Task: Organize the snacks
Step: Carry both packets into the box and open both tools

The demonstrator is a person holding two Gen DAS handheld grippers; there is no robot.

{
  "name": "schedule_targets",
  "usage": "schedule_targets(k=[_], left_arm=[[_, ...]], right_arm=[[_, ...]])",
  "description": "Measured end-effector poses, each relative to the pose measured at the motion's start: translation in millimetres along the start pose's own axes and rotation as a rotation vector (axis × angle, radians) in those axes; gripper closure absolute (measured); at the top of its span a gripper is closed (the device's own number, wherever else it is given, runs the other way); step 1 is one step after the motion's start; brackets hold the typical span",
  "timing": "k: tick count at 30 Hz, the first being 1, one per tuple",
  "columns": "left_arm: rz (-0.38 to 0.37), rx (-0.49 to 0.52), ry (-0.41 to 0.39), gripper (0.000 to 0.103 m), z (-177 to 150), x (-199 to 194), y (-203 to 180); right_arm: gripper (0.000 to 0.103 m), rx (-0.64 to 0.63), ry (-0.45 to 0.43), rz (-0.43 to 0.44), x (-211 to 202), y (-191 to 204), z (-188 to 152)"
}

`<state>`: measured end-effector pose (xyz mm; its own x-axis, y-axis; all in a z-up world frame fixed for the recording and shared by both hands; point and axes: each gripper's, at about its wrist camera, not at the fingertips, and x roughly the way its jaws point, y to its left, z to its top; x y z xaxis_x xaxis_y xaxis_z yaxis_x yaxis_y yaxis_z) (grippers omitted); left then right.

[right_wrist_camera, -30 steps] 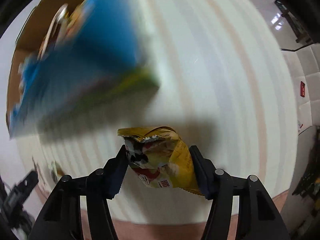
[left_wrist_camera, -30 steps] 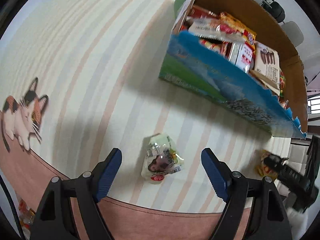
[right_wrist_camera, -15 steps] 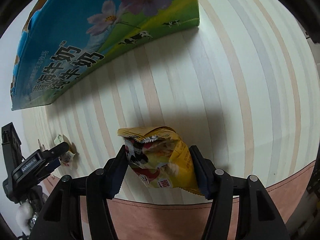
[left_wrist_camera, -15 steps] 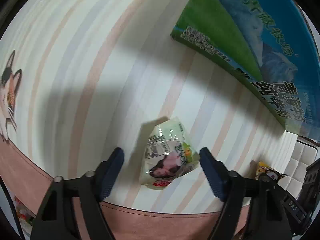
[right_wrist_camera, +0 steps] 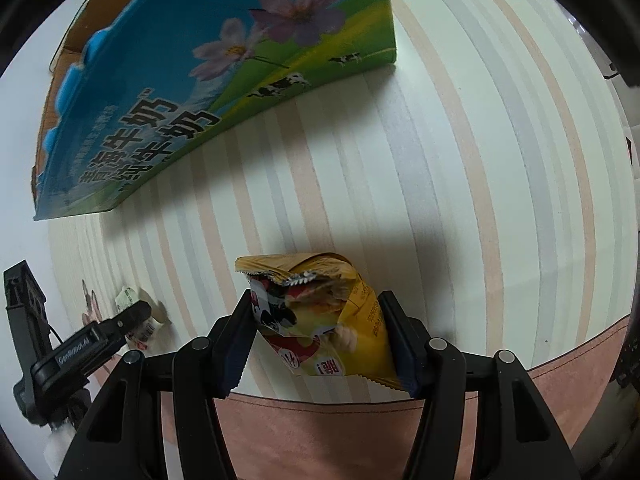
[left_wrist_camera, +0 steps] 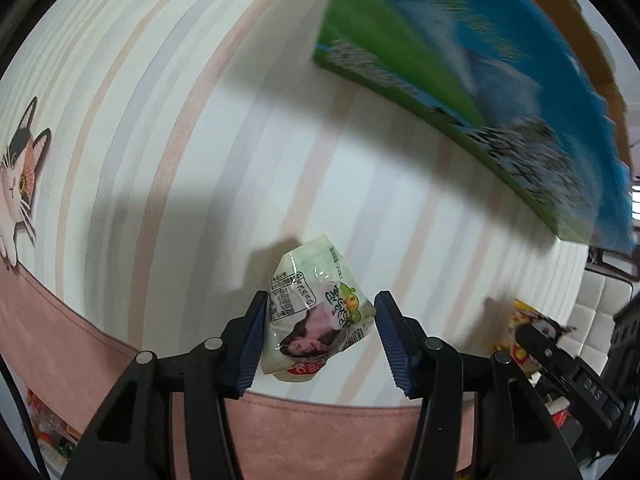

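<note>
The left tongs (left_wrist_camera: 320,334) point steeply down at the table (left_wrist_camera: 168,128), which wears a cloth of cream, pink and grey stripes with a pink border, and their jaws have just been closing around a small green-and-white snack packet (left_wrist_camera: 316,320); the packet now sits between the blue pads, the left pad against its side and the right pad touching or just short of its crumpled corner, so a firm pinch cannot be confirmed. The packet lies near the table's front edge. At about one o'clock from it stands a big carton (left_wrist_camera: 480,60) printed in blue and green, blurred in this view, casting a broad shadow over the stripes between itself and the packet. At nine o'clock a cartoon cat (left_wrist_camera: 18,184) is printed on the cloth. At three o'clock, near the table's corner, the right tongs appear dimly with something yellow. In the right wrist view the right tongs (right_wrist_camera: 316,340) are pinching a yellow snack bag (right_wrist_camera: 332,320), crumpled, its torn top open, both pads pressed into its sides, held above the cloth. The carton (right_wrist_camera: 208,92) fills the eleven o'clock area, showing flowers, cows and large lettering, its brown inner flap visible at the top. At nine o'clock the left tongs (right_wrist_camera: 138,316) reach down over the small packet (right_wrist_camera: 130,296), well apart from the yellow bag.
</note>
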<state>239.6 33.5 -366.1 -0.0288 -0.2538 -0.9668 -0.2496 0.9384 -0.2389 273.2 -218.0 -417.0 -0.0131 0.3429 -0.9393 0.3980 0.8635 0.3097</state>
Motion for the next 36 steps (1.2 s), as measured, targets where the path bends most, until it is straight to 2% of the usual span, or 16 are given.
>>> schedule_targets(k=[7,17,21,24,31,36], left_arm=[[-0.053,0.105,-0.041,0.053,-24,-37,-41],[-0.141,0.228,-0.135,0.053,-18,-109,-104],[-0.162,0.257,-0.179,0.053,8,-138,-126],[-0.158,0.292,-0.211,0.053,35,-153,-147],[-0.103,0.34,-0.232,0.053,112,-163,-178],[-0.07,0.363,-0.189,0.052,175,-143,-206]], right_arm=[[0.041,-0.033,-0.019,0.051,-23,11,-11],[0.041,-0.06,-0.079,0.193,-94,31,-10],[0.041,-0.078,-0.138,0.241,-133,43,14],[0.041,-0.088,-0.177,0.247,-154,50,40],[0.041,-0.094,-0.241,0.188,-181,62,121],[0.041,-0.101,-0.26,0.126,-178,75,184]])
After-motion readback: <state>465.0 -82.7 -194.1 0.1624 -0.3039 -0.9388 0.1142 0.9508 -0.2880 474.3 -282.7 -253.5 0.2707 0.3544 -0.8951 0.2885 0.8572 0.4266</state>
